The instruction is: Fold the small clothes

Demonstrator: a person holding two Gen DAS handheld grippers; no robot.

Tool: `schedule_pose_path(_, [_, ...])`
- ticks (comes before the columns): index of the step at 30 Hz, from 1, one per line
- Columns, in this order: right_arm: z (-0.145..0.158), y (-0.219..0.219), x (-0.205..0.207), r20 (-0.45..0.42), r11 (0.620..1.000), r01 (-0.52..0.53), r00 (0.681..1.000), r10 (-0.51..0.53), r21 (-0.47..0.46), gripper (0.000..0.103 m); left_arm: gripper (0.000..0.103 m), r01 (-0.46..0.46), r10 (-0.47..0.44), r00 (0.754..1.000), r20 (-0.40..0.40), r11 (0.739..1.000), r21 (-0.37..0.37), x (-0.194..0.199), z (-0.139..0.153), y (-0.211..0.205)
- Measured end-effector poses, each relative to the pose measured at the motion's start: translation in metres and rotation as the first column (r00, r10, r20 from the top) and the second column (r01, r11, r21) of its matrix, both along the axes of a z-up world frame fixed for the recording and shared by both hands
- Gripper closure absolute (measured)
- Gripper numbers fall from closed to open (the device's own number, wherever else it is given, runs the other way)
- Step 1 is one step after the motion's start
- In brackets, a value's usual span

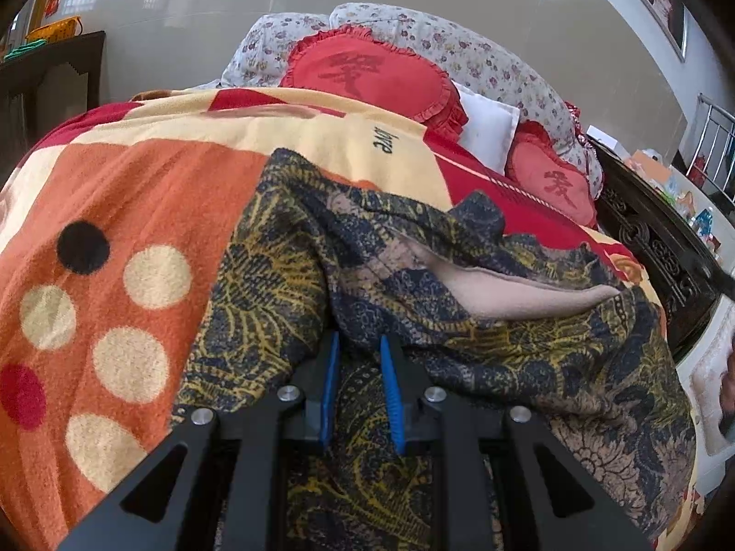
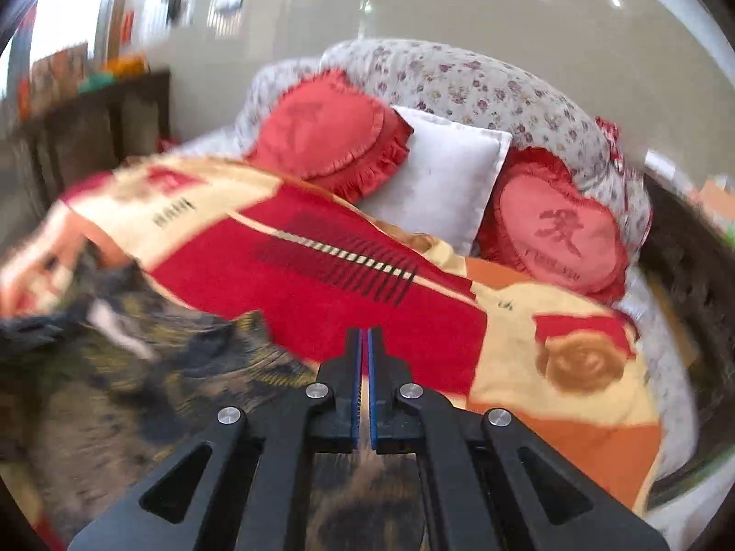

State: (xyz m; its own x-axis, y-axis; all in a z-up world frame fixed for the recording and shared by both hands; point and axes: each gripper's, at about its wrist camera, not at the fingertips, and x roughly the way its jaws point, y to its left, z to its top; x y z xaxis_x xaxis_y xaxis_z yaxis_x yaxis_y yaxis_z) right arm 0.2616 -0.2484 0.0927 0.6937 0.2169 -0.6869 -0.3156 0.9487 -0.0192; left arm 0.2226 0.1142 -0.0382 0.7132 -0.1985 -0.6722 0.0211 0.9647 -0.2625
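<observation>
A dark blue and yellow patterned garment [image 1: 413, 275] with a beige lining lies crumpled on the bed's blanket [image 1: 138, 229]. My left gripper [image 1: 360, 344] is shut on a fold of this garment; cloth bunches between its blue pads. In the right wrist view the same garment [image 2: 138, 390] lies at the lower left, blurred by motion. My right gripper [image 2: 364, 335] is shut on an edge of the garment, which runs between its pads and under the gripper, above the red part of the blanket [image 2: 321, 298].
Red heart-shaped cushions [image 2: 556, 234], a white pillow [image 2: 441, 174] and a floral bolster [image 2: 459, 87] line the head of the bed. A dark carved bed frame [image 1: 657, 248] is at the right. A dark cabinet [image 1: 50, 78] stands at the far left.
</observation>
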Motion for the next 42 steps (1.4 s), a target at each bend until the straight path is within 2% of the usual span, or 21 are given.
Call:
schedule_pose_path(2, [-0.003,-0.008,-0.017,-0.024,0.998,-0.003,1.000,0.004,0.063,0.103,0.083,0.000,0.000,1.000,-0.001,1.000,0.001,0.000,0.000,0.000])
schedule_pose_path(4, [-0.023,-0.013,-0.024,-0.079,0.996,0.043,0.996,-0.037,0.077,0.103,0.083,0.000,0.000,1.000,-0.004,1.000,0.003,0.000,0.000,0.000])
schedule_pose_path(8, [-0.090,-0.040,0.005,-0.273,0.970,0.235,0.939,-0.209,0.064,0.103,0.083,-0.002,0.002,1.000,-0.011,1.000,0.015,0.002,-0.001,-0.001])
schedule_pose_path(9, [-0.094,-0.052,0.007,-0.234,0.952,0.267,0.945,-0.229,0.148,0.103,0.083,-0.001,0.002,1.000,-0.012,1.000,0.018,0.002,-0.001,-0.001])
schedule_pose_path(10, [-0.097,-0.059,0.012,-0.268,0.940,0.295,0.933,-0.243,0.175,0.103,0.083,-0.002,0.002,1.000,-0.015,1.000,0.018,0.002,-0.001,-0.001])
schedule_pose_path(13, [-0.086,-0.049,0.016,-0.294,0.951,0.292,0.922,-0.253,0.098,0.103,0.083,0.008,-0.008,1.000,-0.022,1.000,-0.003,0.002,0.001,0.000])
schedule_pose_path(15, [-0.062,-0.036,0.006,-0.262,0.962,0.273,0.929,-0.260,0.012,0.103,0.081,0.028,-0.030,0.998,-0.063,0.999,-0.022,0.001,0.010,0.003])
schedule_pose_path(16, [-0.049,-0.032,-0.004,-0.223,0.966,0.259,0.942,-0.251,0.007,0.101,0.077,0.032,-0.034,0.996,-0.082,0.999,-0.035,-0.002,0.015,0.005])
schedule_pose_path(18, [-0.025,-0.020,-0.032,-0.158,0.973,0.224,0.964,-0.214,0.052,0.096,0.053,0.045,-0.051,0.995,-0.087,0.997,-0.062,-0.017,0.031,0.011])
schedule_pose_path(21, [-0.013,0.000,-0.074,-0.115,0.975,0.170,0.981,-0.155,0.141,0.091,0.031,0.021,-0.021,1.000,-0.011,1.000,-0.019,-0.058,0.057,0.018])
schedule_pose_path(23, [-0.017,0.018,-0.097,-0.097,0.977,0.137,0.988,-0.123,0.161,0.089,0.031,0.049,-0.049,0.999,0.005,0.999,-0.018,-0.091,0.063,0.020])
schedule_pose_path(25, [-0.029,0.043,-0.120,-0.096,0.985,0.122,0.989,-0.110,0.125,0.089,0.031,0.067,-0.067,0.998,-0.009,0.997,-0.028,-0.113,0.060,0.018])
schedule_pose_path(28, [-0.052,0.058,-0.145,-0.104,0.986,0.144,0.985,-0.134,0.089,0.088,0.031,0.139,-0.141,0.989,-0.052,0.989,-0.045,-0.141,0.039,0.001])
schedule_pose_path(31, [-0.084,0.051,-0.156,-0.173,0.974,0.207,0.966,-0.190,0.088,0.085,0.032,0.163,-0.164,0.979,-0.118,0.986,-0.020,-0.142,0.003,-0.010])
schedule_pose_path(32, [-0.093,0.049,-0.157,-0.182,0.975,0.200,0.967,-0.181,0.096,0.085,0.031,0.159,-0.160,0.983,-0.092,0.987,-0.017,-0.144,-0.002,-0.011])
schedule_pose_path(33, [-0.097,0.047,-0.157,-0.179,0.975,0.193,0.969,-0.172,0.111,0.084,0.027,0.161,-0.162,0.984,-0.077,0.987,-0.016,-0.144,-0.001,-0.011])
schedule_pose_path(35, [-0.095,0.042,-0.156,-0.191,0.969,0.194,0.968,-0.164,0.151,0.083,0.025,0.158,-0.158,0.983,-0.091,0.987,-0.005,-0.143,0.000,-0.016])
schedule_pose_path(36, [-0.096,0.042,-0.154,-0.195,0.970,0.183,0.969,-0.152,0.157,0.079,0.022,0.158,-0.157,0.983,-0.091,0.987,0.003,-0.143,0.000,-0.018])
schedule_pose_path(39, [-0.098,0.047,-0.153,-0.181,0.978,0.159,0.974,-0.134,0.134,0.071,0.018,0.157,-0.155,0.985,-0.075,0.988,0.015,-0.146,0.001,-0.021])
schedule_pose_path(40, [-0.098,0.050,-0.155,-0.178,0.980,0.148,0.976,-0.124,0.130,0.065,0.018,0.138,-0.140,0.988,-0.071,0.990,-0.023,-0.150,0.005,-0.017])
schedule_pose_path(42, [-0.097,0.051,-0.154,-0.173,0.981,0.142,0.978,-0.118,0.134,0.063,0.018,0.100,-0.112,0.991,-0.068,0.981,-0.165,-0.165,0.011,0.001])
